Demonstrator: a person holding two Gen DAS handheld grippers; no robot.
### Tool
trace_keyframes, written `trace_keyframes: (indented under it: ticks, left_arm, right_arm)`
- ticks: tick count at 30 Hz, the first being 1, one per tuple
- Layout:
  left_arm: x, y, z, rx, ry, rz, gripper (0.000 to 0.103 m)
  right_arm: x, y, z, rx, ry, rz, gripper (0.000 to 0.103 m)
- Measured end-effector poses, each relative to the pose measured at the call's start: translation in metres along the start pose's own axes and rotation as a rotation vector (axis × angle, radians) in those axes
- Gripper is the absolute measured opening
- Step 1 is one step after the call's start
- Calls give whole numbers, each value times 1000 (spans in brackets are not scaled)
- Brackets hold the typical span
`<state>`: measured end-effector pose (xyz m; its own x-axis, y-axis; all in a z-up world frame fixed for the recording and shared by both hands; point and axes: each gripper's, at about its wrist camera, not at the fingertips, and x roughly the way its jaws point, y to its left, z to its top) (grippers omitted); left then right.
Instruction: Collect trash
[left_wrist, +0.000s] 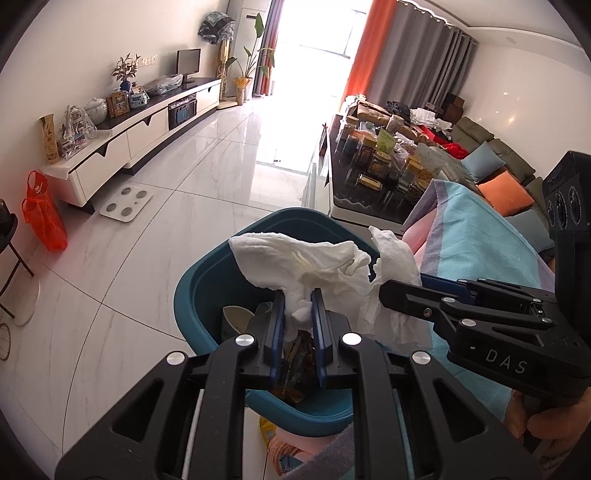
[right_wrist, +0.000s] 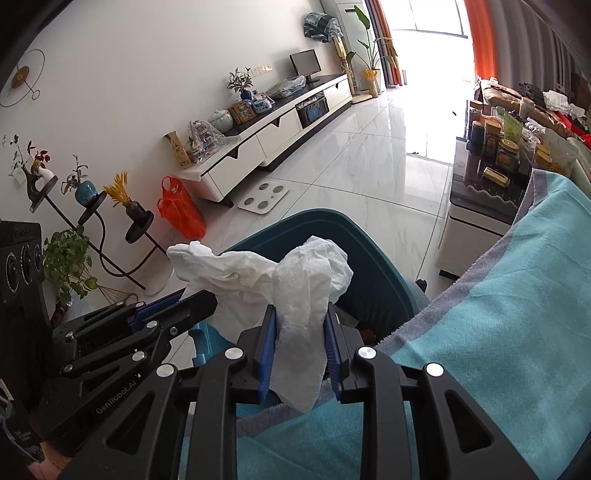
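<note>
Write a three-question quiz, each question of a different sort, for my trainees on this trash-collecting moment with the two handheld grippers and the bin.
1. True or false: the left gripper holds a crumpled white tissue above the teal bin.
2. What does the right gripper hold? A) a plastic bottle B) a white tissue C) nothing
3. Fill in: the cloth beside the bin is mainly light ____.

Key
1. True; its pads pinch the tissue's lower end, with the bin below.
2. B; the tissue sits between the blue pads.
3. Blue, with a grey edge.
</note>
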<state>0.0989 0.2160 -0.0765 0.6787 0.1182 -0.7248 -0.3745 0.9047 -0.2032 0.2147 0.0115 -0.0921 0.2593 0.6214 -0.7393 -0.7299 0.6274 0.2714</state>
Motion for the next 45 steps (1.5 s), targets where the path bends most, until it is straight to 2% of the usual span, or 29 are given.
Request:
trace_keyframes:
  ticks: [15, 18, 23, 28, 32, 34, 35, 40, 45]
  left_arm:
    - [49, 5, 0, -29, 78, -9, 23]
    - [52, 5, -1, -36, 73, -26, 34]
    - [49, 2, -2, -37, 43, -45, 42]
    - [30, 6, -5, -30, -16, -78, 68]
    - [5, -1, -11, 6, -82, -94, 80]
    - [-11, -4, -16, 22, -120, -110, 93]
    - [-18, -7, -18, 29, -137, -116, 96]
    - [-53, -35, -31, 85, -218, -170, 97]
    - [-83, -83, -46, 175, -291, -216, 97]
  right_arm:
    - [18, -8, 10, 55, 58, -19, 36]
    - [17, -8, 10, 56, 56, -18, 37]
    - [11, -9, 6, 68, 44, -11, 37]
    - [-2, -17, 0, 85, 18, 3, 41]
    - [-32, -22, -10, 86, -51, 3, 44]
    - [-54, -22, -18, 69, -112, -12, 58]
    - [-67, -22, -24, 49, -154, -36, 60]
    - [-115, -27, -52, 16, -280, -133, 78]
    - [-164, -41, -96, 44, -403, -265, 93]
